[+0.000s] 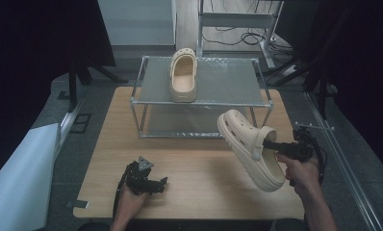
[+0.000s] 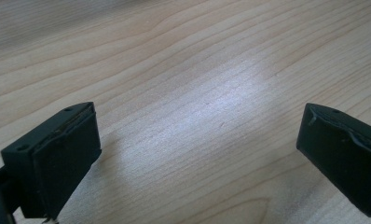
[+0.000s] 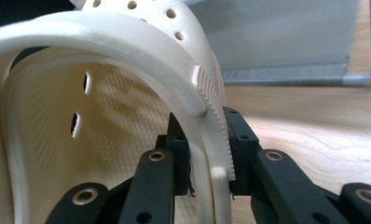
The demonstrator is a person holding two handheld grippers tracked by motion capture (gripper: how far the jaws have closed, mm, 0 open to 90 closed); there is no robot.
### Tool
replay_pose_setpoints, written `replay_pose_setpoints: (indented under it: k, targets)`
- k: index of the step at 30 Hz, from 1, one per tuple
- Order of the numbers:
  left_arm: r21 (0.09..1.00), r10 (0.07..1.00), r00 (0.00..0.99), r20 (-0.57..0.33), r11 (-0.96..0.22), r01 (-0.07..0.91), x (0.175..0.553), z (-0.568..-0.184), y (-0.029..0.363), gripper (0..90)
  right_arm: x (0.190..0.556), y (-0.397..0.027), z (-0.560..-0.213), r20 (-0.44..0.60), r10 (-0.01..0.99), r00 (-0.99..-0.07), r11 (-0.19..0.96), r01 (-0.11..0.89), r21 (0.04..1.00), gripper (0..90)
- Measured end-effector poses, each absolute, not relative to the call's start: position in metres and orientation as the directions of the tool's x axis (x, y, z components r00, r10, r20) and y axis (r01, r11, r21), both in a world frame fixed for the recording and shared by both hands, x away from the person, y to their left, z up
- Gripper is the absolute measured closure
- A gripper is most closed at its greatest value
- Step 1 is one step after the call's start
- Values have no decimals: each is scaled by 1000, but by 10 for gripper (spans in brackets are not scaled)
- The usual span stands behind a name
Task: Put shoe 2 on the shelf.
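While the wooden table (image 1: 180, 168) carries a two-tier metal shelf rack (image 1: 201, 96) along its far half, one cream clog (image 1: 184, 77) lies on the rack's upper shelf with its toe pointing away from the person. A second cream clog (image 1: 249, 149) is held clear of the table surface, in front of the rack's right end and tilted, its toe toward the rack and its heel toward the person. The right gripper (image 1: 271, 145) clamps this clog by the side wall at the heel opening; in the right gripper view the two black jaws stand narrow, one pad inside the shoe and one outside, pressing the ribbed wall (image 3: 211, 140) between them. The heel strap appears to arch over the opening, though the close view makes this hard to confirm. The left gripper (image 1: 160, 183) rests low at the near-left part of the table, well apart from both clogs. In the left gripper view its jaws stand wide, with bare wood grain between them.
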State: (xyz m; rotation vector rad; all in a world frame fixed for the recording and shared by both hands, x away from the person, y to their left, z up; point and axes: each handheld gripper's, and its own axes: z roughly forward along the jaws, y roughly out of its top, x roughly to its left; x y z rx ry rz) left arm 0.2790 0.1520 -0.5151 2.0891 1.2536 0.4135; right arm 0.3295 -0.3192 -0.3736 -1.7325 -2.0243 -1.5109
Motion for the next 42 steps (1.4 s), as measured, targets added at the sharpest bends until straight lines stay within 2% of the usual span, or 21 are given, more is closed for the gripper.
replay_pose_setpoints:
  k: [16, 42]
  targets:
    - [676, 861, 503, -73, -328, 660, 280, -516, 151, 0, 351, -310, -332, 665, 668, -335, -190, 787, 588, 744]
    - [684, 861, 501, -91, -311, 660, 279, -515, 154, 0, 421, -285, -306, 700, 684, -204, -352, 749, 562, 743]
